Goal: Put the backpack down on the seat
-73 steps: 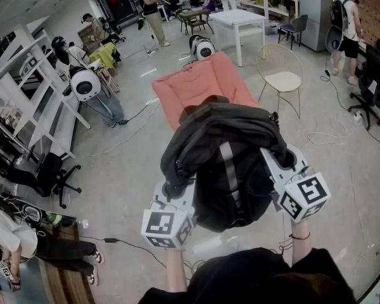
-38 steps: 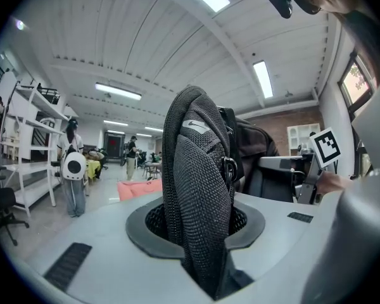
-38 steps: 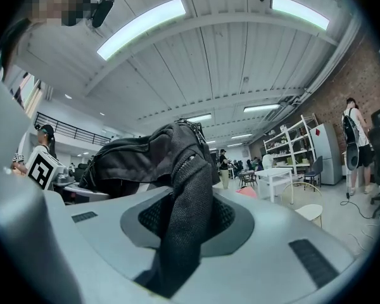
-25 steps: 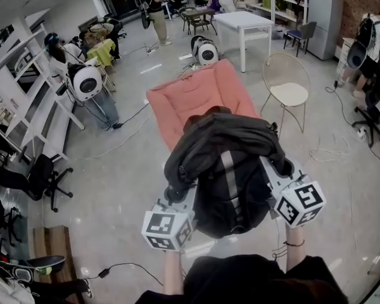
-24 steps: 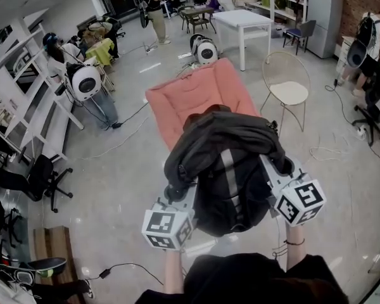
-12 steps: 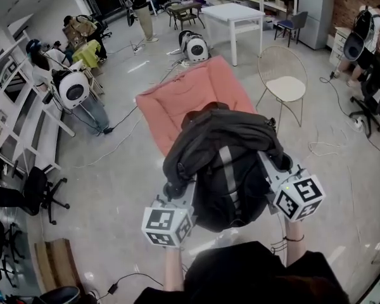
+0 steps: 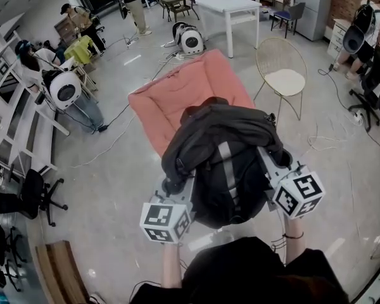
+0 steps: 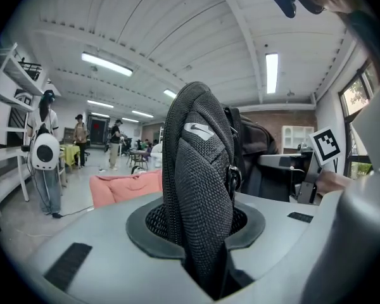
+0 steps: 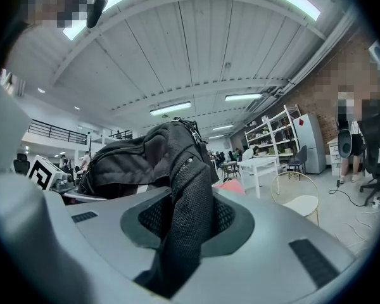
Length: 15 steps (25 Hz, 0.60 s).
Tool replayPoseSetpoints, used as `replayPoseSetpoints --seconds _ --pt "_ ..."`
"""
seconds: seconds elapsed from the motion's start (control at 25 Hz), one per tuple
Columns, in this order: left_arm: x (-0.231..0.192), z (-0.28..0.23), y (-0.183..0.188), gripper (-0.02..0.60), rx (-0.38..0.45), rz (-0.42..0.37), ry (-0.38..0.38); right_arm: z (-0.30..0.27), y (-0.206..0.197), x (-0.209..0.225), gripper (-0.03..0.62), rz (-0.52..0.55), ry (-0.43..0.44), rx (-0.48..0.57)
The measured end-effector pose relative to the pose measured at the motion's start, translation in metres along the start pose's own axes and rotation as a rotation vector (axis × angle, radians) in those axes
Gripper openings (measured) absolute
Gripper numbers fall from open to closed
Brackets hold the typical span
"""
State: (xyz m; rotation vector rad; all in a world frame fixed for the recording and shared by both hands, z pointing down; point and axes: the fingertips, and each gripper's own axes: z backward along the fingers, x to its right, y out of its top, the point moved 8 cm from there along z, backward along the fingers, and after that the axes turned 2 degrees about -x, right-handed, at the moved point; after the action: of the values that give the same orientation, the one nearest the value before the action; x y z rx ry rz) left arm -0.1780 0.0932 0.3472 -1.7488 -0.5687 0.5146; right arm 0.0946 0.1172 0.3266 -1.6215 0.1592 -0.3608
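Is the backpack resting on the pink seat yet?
No, the left gripper view shows the backpack held up, with the pink seat lying beyond it.

We hold the left gripper and right gripper out ahead, side by side, each with jaws pinched on a backpack strap.

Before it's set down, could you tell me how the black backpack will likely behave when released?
Probably floppy: the backpack sags between the left gripper and right gripper, its top folded over. Its mesh straps look grippy, so slipping seems unlikely.
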Motion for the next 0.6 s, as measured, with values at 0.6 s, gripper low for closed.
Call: replayPoseSetpoints --seconds 0.6 --pt "-0.043 -0.106 0.008 0.126 -0.062 0.081 0.082 -0.121 0.002 0.078 0.103 -0.022 0.103 -0.079"
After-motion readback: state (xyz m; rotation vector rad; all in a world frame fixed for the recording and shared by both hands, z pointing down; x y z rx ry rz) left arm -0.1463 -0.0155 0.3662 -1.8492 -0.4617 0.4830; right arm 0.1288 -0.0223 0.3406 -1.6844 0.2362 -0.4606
